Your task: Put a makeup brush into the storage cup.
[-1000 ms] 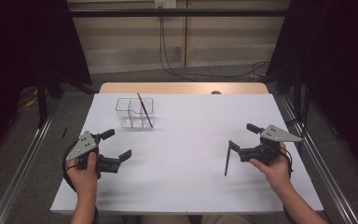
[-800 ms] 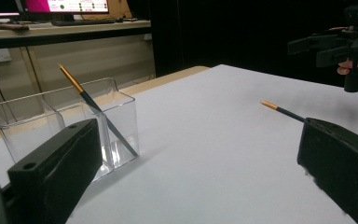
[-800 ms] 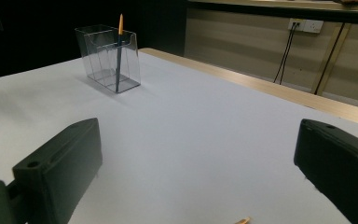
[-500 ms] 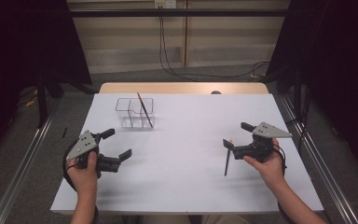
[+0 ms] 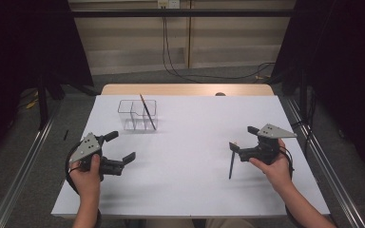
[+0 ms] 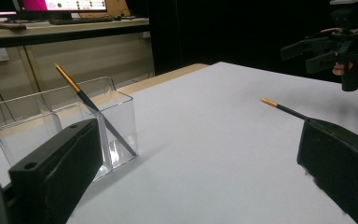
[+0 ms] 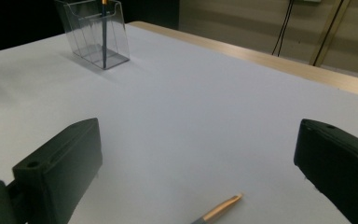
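At the near right of the white table (image 5: 190, 180), the right gripper (image 5: 240, 148) hangs with jaws wide apart over a slim dark pencil with a gold tip (image 5: 231, 164) lying flat below it. Close off-centre and that thin shaft could roll or skid away. Near left, the left gripper (image 5: 122, 151) gapes open, idle. Farther back, the clear plastic two-compartment holder (image 5: 137, 114) has another leaning pencil (image 5: 147, 111); a clumsy drop could tip it.
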`<state>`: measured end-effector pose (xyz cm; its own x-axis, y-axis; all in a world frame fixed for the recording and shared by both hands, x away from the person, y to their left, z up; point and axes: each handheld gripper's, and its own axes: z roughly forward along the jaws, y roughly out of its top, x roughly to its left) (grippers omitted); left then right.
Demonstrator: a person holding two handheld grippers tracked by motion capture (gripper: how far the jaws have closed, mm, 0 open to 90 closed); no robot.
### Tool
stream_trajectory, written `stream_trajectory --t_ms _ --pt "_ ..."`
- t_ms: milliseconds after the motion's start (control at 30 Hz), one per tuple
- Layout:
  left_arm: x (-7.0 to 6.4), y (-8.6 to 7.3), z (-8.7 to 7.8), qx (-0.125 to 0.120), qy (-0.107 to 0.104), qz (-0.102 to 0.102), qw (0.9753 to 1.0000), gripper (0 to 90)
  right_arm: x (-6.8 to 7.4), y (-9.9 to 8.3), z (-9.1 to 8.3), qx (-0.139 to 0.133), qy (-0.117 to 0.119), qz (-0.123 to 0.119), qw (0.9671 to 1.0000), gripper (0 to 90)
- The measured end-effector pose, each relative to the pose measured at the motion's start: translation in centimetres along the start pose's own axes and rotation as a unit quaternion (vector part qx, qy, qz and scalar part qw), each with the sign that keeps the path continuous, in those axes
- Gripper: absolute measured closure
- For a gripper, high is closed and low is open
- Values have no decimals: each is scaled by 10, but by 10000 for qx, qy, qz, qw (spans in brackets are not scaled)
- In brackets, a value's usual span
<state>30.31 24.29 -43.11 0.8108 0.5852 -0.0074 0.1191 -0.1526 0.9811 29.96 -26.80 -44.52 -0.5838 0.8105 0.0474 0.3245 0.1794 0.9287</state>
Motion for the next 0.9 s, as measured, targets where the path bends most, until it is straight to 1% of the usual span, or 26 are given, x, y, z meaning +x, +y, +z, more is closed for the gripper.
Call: stream_trajectory --t_ms 133,300,467,533,633,733,800,900 --pt "-1 0 1 6 -6 -13 10000 1 -1 -2 2 261 -77 56 9996 4" --pt "-1 0 1 9 4 -11 10000 1 -2 -2 5 496 -124 117 9986 6" --pt "-1 -1 1 40 7 -16 10000 1 -2 -1 8 774 -174 144 9967 7" --pt "-1 -1 2 68 -1 7 10000 1 -1 -1 10 935 -194 140 9953 7" --pt "-2 -1 3 53 -13 -24 10000 2 -2 0 13 1189 -218 184 9925 8" --pt "-1 -1 3 73 -13 2 10000 1 -3 2 15 1483 -208 230 9885 11" --pt "-1 -1 3 64 -36 -33 10000 2 -4 3 16 1597 -234 228 9866 12" --pt "-1 -1 3 112 -28 -16 9999 3 -4 4 18 1813 -283 317 9825 13"
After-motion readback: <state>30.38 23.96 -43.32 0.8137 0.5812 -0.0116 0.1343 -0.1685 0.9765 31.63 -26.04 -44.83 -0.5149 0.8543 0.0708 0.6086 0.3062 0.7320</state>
